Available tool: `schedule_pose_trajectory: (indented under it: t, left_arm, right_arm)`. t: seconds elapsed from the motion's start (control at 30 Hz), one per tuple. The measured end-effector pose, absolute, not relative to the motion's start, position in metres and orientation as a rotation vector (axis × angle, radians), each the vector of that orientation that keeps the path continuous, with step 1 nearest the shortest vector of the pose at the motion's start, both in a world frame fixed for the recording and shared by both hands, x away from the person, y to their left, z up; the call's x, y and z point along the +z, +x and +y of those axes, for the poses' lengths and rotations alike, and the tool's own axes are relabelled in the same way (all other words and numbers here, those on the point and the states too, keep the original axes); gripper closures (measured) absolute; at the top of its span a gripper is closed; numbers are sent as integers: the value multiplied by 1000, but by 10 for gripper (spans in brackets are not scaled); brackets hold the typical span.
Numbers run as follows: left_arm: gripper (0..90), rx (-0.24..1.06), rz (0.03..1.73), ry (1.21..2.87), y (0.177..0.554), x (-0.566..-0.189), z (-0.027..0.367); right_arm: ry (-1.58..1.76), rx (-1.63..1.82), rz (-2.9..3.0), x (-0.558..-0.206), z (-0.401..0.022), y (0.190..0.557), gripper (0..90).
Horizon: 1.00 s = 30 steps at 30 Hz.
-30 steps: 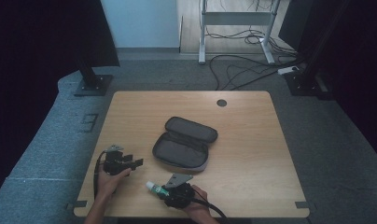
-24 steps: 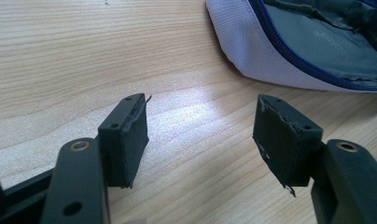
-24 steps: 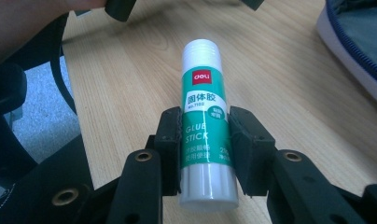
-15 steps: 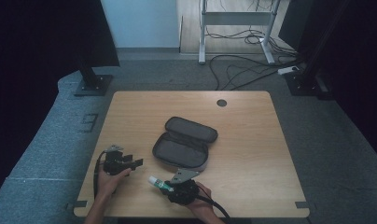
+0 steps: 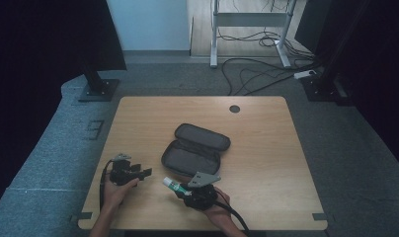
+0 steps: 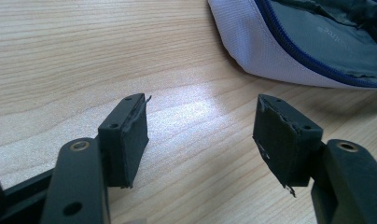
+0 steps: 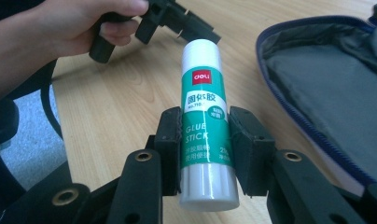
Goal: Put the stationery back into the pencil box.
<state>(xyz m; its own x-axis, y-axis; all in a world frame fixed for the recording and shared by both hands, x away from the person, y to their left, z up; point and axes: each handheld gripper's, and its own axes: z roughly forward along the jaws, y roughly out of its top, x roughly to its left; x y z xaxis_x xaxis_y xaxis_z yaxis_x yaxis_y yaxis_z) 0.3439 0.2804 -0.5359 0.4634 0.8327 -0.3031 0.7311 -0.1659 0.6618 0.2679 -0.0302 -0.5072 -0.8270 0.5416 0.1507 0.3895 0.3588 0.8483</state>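
Observation:
A green and white glue stick (image 7: pixel 205 121) is clamped between the pads of my right gripper (image 7: pixel 205 140), held above the table with its white cap end pointing away from me. From above, the glue stick (image 5: pixel 172 185) pokes out to the left of my right gripper (image 5: pixel 181 190), just in front of the open grey pencil case (image 5: pixel 190 158). My left gripper (image 5: pixel 147 172) rests near the table's front left, open and empty. Its pads (image 6: pixel 133 135) hover over bare wood, with the pencil case (image 6: pixel 289 46) ahead to the right.
The wooden table (image 5: pixel 266 143) has a round cable hole (image 5: pixel 234 108) at the back. The case lid (image 5: pixel 202 136) lies flipped open behind the case. Cables and stand legs lie on the floor beyond the table.
My right gripper has lifted a little and moved toward the pencil case with the glue stick in it. The left gripper has stayed put.

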Motion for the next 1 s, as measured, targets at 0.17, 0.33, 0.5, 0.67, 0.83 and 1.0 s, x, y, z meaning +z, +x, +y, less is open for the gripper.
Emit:
schedule_pose_trajectory:
  t: [0.17,0.33,0.5,0.67,0.83,1.0]
  left_arm:
    - [354,164,1305,1938,344,-537,280]
    - [354,161,1307,1943,344,-538,279]
    - [353,162,1305,1946,344,-538,278]
    - [353,162,1305,1946,344,-538,278]
    - [353,162,1306,1945,344,-538,278]
    - [353,162,1305,1947,344,-538,278]
  right_arm:
    - [868,1480,2423,-501,-39,274,652]
    - [898,1490,2386,-496,-49,280,652]
    - [919,1491,2363,-495,-56,286,652]
    - [942,1486,2356,-497,-59,290,653]
    - [958,1482,2345,-498,-62,294,652]
    - [973,1484,2324,-496,-67,299,652]
